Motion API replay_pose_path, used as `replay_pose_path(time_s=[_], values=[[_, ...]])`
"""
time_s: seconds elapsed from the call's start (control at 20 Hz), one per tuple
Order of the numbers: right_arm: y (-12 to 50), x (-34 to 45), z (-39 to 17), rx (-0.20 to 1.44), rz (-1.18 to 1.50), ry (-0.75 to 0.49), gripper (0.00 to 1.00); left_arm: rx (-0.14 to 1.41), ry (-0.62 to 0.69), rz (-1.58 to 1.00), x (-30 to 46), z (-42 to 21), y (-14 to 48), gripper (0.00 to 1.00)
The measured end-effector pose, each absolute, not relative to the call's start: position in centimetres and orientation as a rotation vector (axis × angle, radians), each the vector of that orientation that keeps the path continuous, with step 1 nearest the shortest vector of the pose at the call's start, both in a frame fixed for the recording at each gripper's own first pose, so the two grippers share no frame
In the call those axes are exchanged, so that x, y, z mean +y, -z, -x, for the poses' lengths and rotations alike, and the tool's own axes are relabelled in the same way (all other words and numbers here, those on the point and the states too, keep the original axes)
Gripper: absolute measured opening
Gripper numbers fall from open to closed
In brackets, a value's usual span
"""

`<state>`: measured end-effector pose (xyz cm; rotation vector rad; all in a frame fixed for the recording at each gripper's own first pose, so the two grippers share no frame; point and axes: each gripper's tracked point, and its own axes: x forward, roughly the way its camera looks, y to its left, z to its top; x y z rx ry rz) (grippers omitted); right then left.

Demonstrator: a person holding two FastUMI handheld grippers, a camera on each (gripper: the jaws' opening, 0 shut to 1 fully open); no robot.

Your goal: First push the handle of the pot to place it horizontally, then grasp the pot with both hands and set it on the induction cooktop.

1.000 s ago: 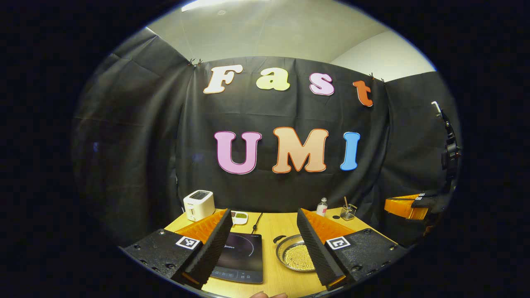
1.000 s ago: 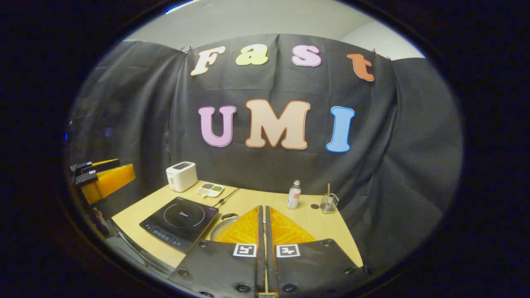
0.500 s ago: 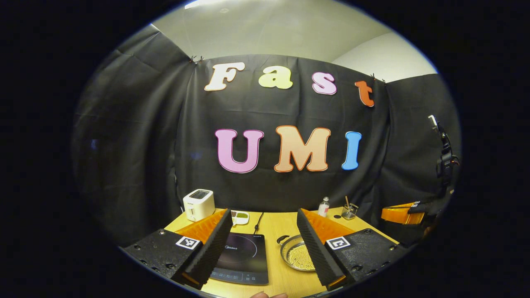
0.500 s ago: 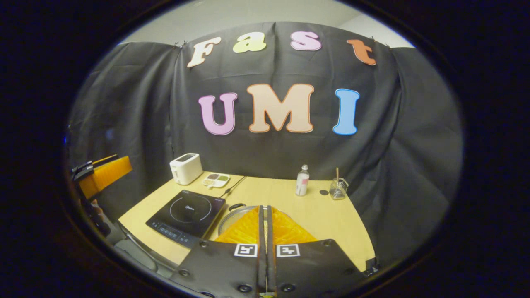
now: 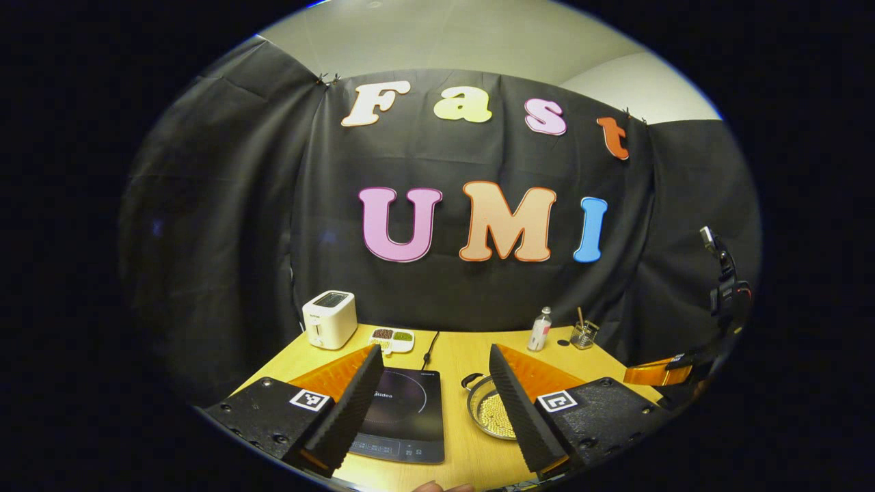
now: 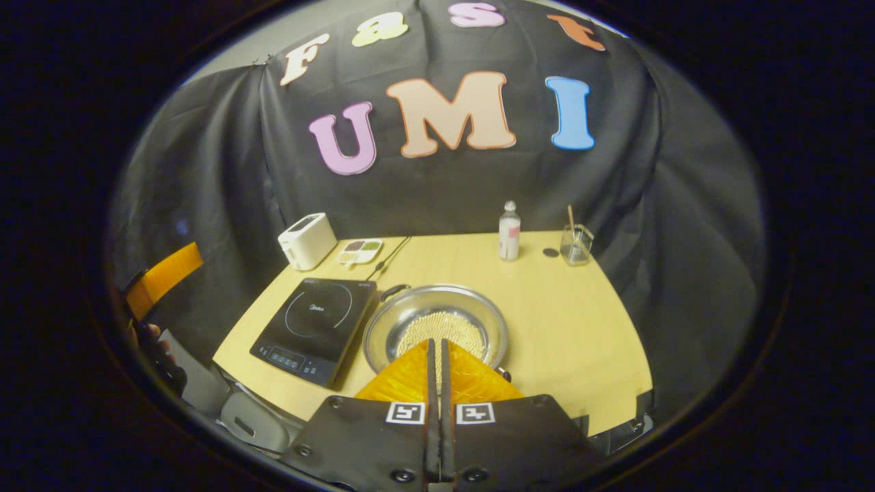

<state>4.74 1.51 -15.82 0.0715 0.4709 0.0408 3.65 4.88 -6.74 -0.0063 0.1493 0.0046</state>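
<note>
Two loop handles sit at 11 and 5 o'clock on the round steel pot (image 6: 435,329) of pale beads, directly ahead of your clenched right gripper (image 6: 435,355); your left gripper (image 5: 432,383) hangs released.

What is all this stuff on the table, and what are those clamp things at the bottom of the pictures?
table: one, light wood, in front of the black cloth wall
pot: one, silver metal, small pale beads inside, mid-table beside the cooktop
induction cooktop: one, black, left of the pot
toaster: one, white, far left corner
small divided dish: one, white, beside the toaster
bottle: one, clear, at the back
glass with a stick: one, clear, back right
left gripper: one, fingers spread wide, above the table's near edge
right gripper: one, fingers together, near the pot's near rim
</note>
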Motion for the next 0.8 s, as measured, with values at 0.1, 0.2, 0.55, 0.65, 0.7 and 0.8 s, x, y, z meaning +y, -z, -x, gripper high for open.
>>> replay_pose_path(time_s=[0.1,0.2,0.55,0.65,0.7,0.8], values=[[18.1,1.1,-5.1,0.532,-0.093,-0.057,0.00,0.195,0.005,0.000,4.0,-4.5,8.0,0.95],[20.2,0.5,-5.3,0.586,-0.125,-0.065,0.03,0.241,0.005,-0.001,3.1,-5.4,9.0,0.90],[28.3,-0.9,-4.6,0.795,-0.201,-0.136,0.00,0.414,-0.010,0.003,-1.9,-8.0,12.9,0.95],[30.1,-1.1,-4.4,0.846,-0.191,-0.173,0.03,0.453,-0.033,-0.007,-2.8,-8.4,13.8,0.96],[30.8,-1.1,-4.4,0.859,-0.184,-0.194,0.03,0.470,-0.043,-0.009,-3.4,-8.5,14.1,0.95],[31.6,-1.2,-4.5,0.860,-0.147,-0.233,0.03,0.500,-0.061,-0.021,-4.5,-8.4,14.6,0.96]])
